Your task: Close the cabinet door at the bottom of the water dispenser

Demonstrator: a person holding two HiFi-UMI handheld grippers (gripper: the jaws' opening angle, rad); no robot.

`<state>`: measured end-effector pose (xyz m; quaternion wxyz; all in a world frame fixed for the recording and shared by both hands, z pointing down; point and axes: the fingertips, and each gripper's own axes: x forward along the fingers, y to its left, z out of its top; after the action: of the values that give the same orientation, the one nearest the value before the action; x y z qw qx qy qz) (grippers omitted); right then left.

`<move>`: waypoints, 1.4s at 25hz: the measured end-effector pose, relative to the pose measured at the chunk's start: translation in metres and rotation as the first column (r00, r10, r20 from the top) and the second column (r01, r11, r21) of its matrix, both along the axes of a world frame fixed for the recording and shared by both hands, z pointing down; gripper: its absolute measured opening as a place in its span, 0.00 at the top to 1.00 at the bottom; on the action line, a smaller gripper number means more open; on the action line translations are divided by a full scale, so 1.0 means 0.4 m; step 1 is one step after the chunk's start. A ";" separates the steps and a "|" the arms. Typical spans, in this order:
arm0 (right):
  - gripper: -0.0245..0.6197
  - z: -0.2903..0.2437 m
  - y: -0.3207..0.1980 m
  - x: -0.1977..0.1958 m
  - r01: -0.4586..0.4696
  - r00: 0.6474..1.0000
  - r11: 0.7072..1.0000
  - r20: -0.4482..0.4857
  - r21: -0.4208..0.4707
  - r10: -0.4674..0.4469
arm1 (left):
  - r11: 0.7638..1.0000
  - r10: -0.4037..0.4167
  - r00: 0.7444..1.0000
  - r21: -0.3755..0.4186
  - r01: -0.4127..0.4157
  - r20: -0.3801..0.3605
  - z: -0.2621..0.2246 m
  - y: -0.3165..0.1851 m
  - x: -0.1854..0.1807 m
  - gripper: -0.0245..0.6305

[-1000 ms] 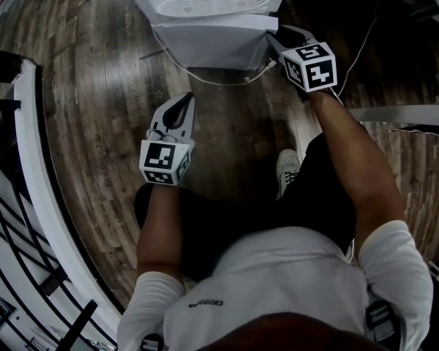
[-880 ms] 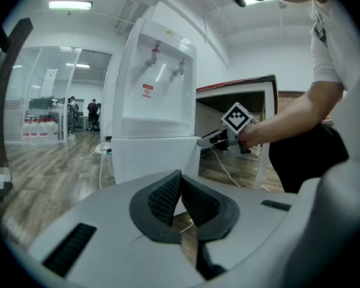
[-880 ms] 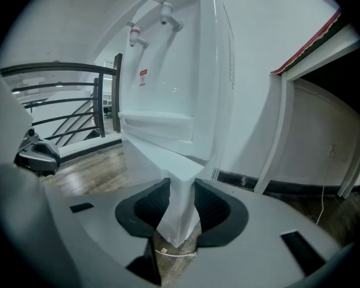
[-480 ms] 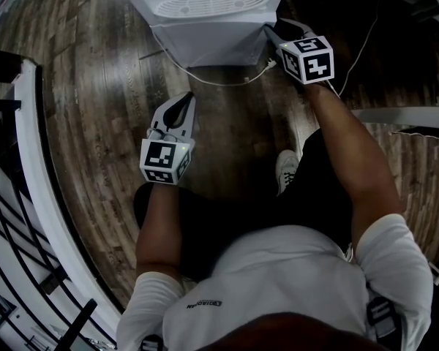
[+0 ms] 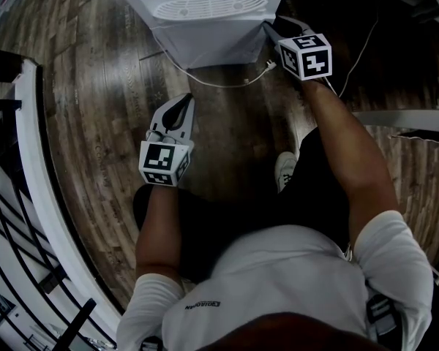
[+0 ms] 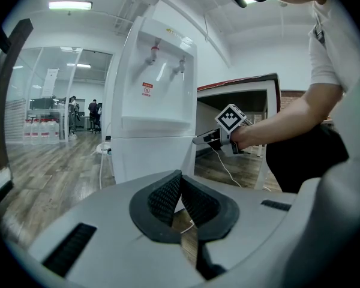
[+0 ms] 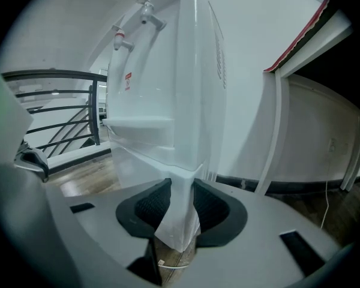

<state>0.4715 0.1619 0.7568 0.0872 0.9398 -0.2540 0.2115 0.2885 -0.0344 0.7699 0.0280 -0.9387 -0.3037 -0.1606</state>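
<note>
The white water dispenser (image 5: 205,6) stands at the top of the head view, and its bottom cabinet door (image 5: 212,44) lies nearly flush with its front. My right gripper (image 5: 271,29) is at the door's right edge. In the right gripper view the thin white door edge (image 7: 183,221) stands between the pads, and the right gripper (image 7: 181,192) is shut on it. My left gripper (image 5: 184,101) hovers over the wood floor short of the dispenser, shut on nothing, its pads (image 6: 165,198) meeting at the tips. The left gripper view shows the door (image 6: 150,158) and the right gripper (image 6: 201,140) at its corner.
A white cable (image 5: 219,83) runs across the floor in front of the dispenser. A white and black railing (image 5: 36,159) curves along the left. A white table edge (image 5: 402,114) is at the right. The person's shoe (image 5: 285,168) rests on the floor between the arms.
My right gripper has shifted a little up and left in the head view, toward the dispenser, with the door edge in it. The door has swung closer to the body. The left gripper has not moved.
</note>
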 end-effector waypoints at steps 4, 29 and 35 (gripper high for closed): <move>0.76 -0.001 0.001 0.010 -0.009 1.000 1.000 -0.001 0.009 0.009 | 1.000 -0.009 1.000 0.000 0.009 -0.002 -0.002 -0.007 0.003 0.97; 0.77 0.007 -0.003 -0.027 -0.077 0.995 0.996 0.064 0.043 0.074 | 0.996 -0.063 0.997 -0.057 0.065 0.041 -0.005 -0.008 0.001 0.97; 0.80 -0.036 -0.092 -0.111 0.011 0.993 0.989 0.116 0.147 -0.028 | 0.992 -0.094 0.993 -0.071 0.100 0.074 -0.009 0.015 -0.006 0.97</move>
<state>0.4273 0.1253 0.7423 0.0053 0.9269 -0.2828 0.2467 0.2859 -0.0286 0.7664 -0.0256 -0.9465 -0.2643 -0.1832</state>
